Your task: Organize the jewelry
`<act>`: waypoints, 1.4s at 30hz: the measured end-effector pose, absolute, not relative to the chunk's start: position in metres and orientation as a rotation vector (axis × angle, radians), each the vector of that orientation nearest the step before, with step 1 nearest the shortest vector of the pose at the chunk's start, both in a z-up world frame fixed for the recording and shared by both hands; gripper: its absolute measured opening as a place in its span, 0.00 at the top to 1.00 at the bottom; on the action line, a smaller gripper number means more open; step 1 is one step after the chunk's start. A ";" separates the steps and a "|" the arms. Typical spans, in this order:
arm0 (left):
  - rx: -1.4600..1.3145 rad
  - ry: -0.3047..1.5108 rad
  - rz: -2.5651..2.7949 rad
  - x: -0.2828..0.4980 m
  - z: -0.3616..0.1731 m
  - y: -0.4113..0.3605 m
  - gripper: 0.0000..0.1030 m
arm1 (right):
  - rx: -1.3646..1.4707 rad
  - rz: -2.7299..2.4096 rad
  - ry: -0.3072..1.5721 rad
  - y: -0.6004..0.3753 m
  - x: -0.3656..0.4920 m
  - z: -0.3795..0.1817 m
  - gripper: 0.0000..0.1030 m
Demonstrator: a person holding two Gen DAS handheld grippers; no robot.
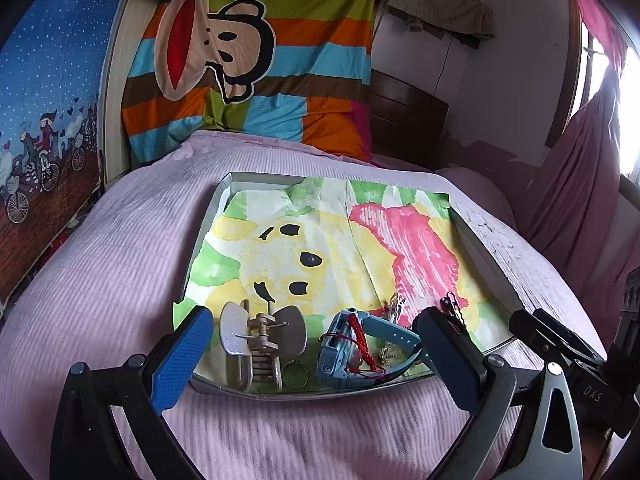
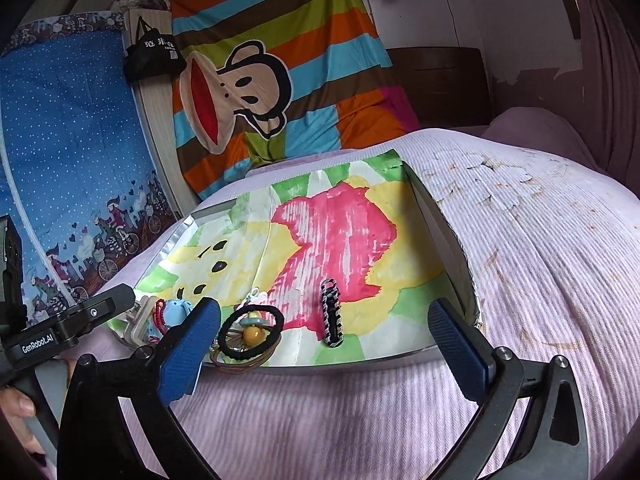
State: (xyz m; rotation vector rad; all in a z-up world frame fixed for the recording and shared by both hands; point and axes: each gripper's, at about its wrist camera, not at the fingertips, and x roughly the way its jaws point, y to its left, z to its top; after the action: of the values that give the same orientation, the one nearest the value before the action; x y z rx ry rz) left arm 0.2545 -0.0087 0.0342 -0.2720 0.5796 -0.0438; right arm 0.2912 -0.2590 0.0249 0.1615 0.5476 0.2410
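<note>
Left wrist view: your left hand-held gripper [image 1: 316, 350] stands with its blue pads wide apart and nothing pressed between them, low over the near edge of a shallow tray [image 1: 476, 236]. The tray lies on a bed [image 1: 100, 248] covered in pale lilac ribbed cloth, and a painted sheet [image 1: 320, 240] in yellow, green and pink lines its floor. Along the tray's near edge, between your pads as framed, lie a pale hair claw clip [image 1: 260, 340], a thin ring [image 1: 295, 374] just beside it, and a blue watch [image 1: 352, 348] with a red cord [image 1: 360, 340] draped over it. A small dark chain [image 1: 452, 306] lies near the right pad; its detail is too fine to read.

Right wrist view: your right hand-held gripper [image 2: 324, 344] likewise has its pads spread apart, clamped on nothing, near the same tray's [image 2: 444, 220] front right part. Beside the left pad lies a black hair tie [image 2: 252, 334] ringed around a yellow bead [image 2: 254, 334], with brown cord under it. A black-and-white braided clip [image 2: 332, 318] lies apart on the sheet [image 2: 340, 232], on the pink patch's lower edge. At far left the blue watch [image 2: 176, 312] shows next to your left hand-held gripper [image 2: 80, 320], with fingers [image 2: 18, 408] of your hand on its handle.

A striped monkey-print cloth [image 1: 248, 56] hangs behind the bed.
</note>
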 end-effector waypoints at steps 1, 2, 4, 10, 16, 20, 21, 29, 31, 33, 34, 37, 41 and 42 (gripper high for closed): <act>-0.271 0.572 -0.041 0.252 0.035 -0.008 0.00 | 0.157 0.242 0.540 -0.258 0.289 0.026 0.01; -0.269 0.565 -0.040 0.249 0.036 -0.007 0.00 | 0.153 0.244 0.535 -0.257 0.287 0.027 0.01; -0.256 0.548 -0.029 0.243 0.038 -0.007 0.00 | 0.148 0.248 0.521 -0.256 0.282 0.030 0.01; -0.220 0.502 -0.010 0.224 0.045 -0.008 0.00 | 0.130 0.260 0.508 -0.251 0.270 0.036 0.01; -0.192 0.458 0.000 0.201 0.051 -0.012 0.00 | 0.110 0.268 0.484 -0.248 0.250 0.039 0.01; -0.186 0.436 -0.004 0.184 0.052 -0.013 0.00 | 0.105 0.275 0.456 -0.247 0.230 0.045 0.01; -0.187 0.433 -0.005 0.179 0.052 -0.013 0.00 | 0.106 0.279 0.450 -0.247 0.225 0.046 0.01; -0.193 0.400 0.002 0.146 0.049 -0.012 0.00 | 0.113 0.290 0.412 -0.250 0.182 0.050 0.01; -0.176 0.389 0.006 0.137 0.048 -0.014 0.00 | 0.117 0.292 0.406 -0.252 0.173 0.049 0.01; -0.156 0.377 0.011 0.129 0.046 -0.015 0.00 | 0.116 0.291 0.402 -0.253 0.164 0.048 0.01; -0.149 0.371 0.014 0.125 0.045 -0.015 0.00 | 0.115 0.290 0.397 -0.253 0.159 0.047 0.01; -0.150 0.367 0.014 0.114 0.042 -0.015 0.00 | 0.109 0.286 0.380 -0.254 0.145 0.047 0.01; -0.133 0.349 0.020 0.098 0.038 -0.017 0.00 | 0.096 0.284 0.353 -0.252 0.126 0.049 0.01; -0.126 0.347 0.022 0.094 0.037 -0.018 0.00 | 0.091 0.284 0.348 -0.251 0.123 0.050 0.01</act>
State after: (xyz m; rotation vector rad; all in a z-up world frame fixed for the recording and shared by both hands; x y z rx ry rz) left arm 0.0941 -0.0176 0.0370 -0.1262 0.3467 0.0224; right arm 0.1226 -0.2511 0.0502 0.0914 0.3482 0.2837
